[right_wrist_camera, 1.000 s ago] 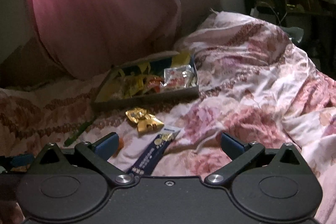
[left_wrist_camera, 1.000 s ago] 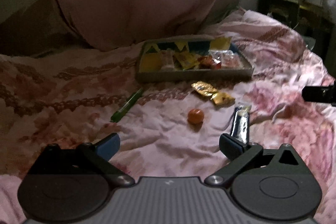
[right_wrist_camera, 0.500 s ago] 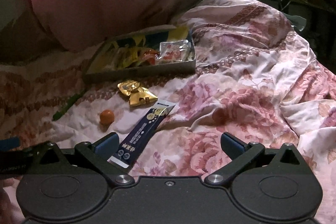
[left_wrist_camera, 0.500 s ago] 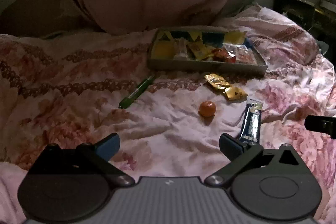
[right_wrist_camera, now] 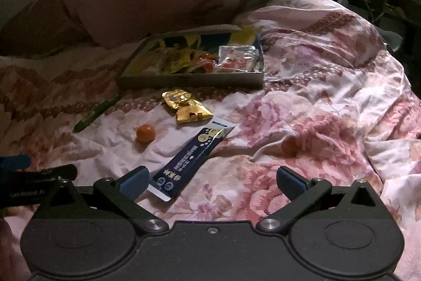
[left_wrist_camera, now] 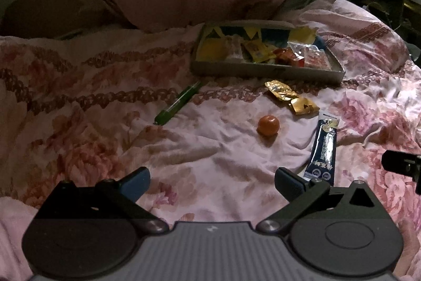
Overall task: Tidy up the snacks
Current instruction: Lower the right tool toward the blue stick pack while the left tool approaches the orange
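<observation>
A snack box (right_wrist_camera: 189,79) is sitting on the floral quilt (right_wrist_camera: 329,102) far ahead of both grippers' fingers. The right gripper (right_wrist_camera: 211,182) and left gripper (left_wrist_camera: 211,182) are hovering spread wide, holding nothing. A blue sachet (right_wrist_camera: 192,159) is lying just beside the right gripper's left fingertip, gold packets (right_wrist_camera: 186,108) and a small orange (right_wrist_camera: 145,133) lying beyond it.

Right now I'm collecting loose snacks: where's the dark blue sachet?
The dark blue sachet lies on the bedspread, right of the orange, below the gold packets.
</observation>
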{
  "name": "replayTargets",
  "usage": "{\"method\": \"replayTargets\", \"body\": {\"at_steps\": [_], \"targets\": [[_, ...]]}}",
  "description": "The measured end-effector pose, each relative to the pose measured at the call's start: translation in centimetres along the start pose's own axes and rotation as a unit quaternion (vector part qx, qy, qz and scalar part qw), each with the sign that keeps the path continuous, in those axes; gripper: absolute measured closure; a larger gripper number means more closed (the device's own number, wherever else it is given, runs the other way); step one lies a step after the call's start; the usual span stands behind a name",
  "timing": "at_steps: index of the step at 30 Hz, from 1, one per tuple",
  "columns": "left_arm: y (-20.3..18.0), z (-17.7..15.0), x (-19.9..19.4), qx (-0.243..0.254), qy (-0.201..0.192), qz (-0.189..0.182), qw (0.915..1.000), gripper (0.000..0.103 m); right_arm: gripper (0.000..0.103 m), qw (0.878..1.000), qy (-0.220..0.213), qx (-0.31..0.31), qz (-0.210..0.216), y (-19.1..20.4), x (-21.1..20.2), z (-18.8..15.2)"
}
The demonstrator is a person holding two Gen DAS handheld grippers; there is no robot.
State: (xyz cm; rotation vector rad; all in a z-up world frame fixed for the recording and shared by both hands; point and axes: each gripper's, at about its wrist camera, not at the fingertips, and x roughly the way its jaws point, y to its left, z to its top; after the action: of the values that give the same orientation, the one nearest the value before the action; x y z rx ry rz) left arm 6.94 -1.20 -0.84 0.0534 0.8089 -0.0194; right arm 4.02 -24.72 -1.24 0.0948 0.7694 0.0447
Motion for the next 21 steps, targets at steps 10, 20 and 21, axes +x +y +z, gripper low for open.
{"method": "replayTargets", "body": {"at_steps": [10, 20, 21], "targets": [[0.1, 0.6, 1.7, 0.000, 0.038, 0.002, 0.9993, 0.000, 0.001, 0.997, 0.061, -0.017, 0.039, 0.6, 2.3, 0.7], [0.4, 3.1, 4.7, 0.011, 0.064, 0.019, 0.9977, 0.000, 0.001, 0.993, 0.103, -0.020, 0.052, 0.5, 6.2, 2.3], [0.4, 3.4, 5.1, 0.015, 0.063, 0.024, 0.9976, 0.000, 0.001, 0.993, 0.105, -0.024, 0.052, 0.6, 6.7, 2.5]]}}
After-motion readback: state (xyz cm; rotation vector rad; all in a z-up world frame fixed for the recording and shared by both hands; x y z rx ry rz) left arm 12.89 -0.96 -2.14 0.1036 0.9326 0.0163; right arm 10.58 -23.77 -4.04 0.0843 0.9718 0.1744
